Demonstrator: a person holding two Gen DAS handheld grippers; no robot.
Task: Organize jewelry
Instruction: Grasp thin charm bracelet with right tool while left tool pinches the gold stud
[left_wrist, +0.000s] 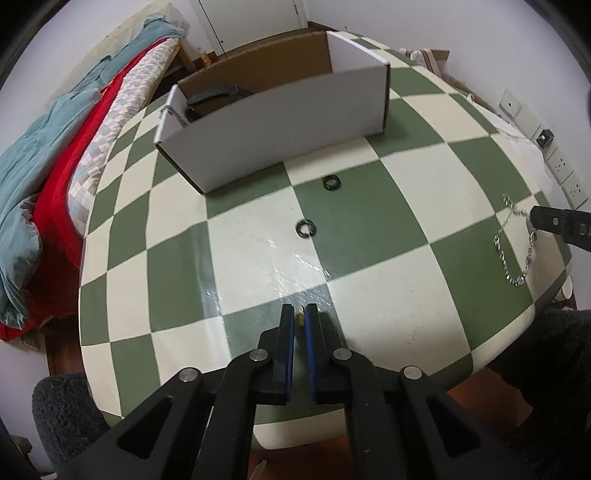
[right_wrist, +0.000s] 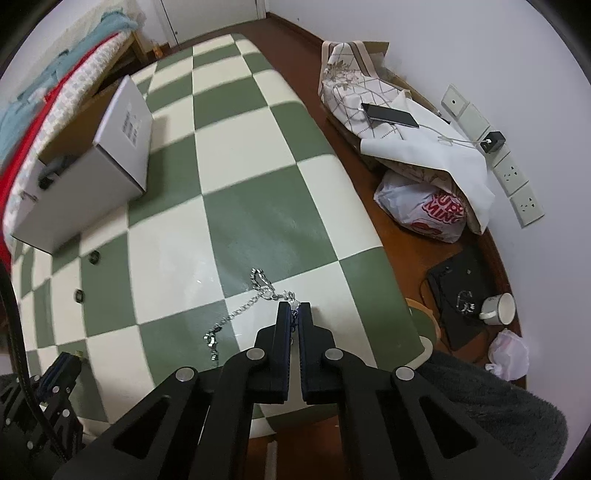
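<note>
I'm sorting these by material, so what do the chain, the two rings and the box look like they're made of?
Chain: silvery metal, polished; its links glint, pinched in the right gripper.
Two rings: dark, glossy; metal, stone or plastic, can't tell.
Box: cardboard, smooth white outside, brown inside, with folded edges.

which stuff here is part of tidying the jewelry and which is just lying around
Part of the job:
silver chain, pinched by right gripper
two black rings
white box
left gripper, holding a small gold piece

Just lying about:
phone
mug
plastic bag
bedding
</note>
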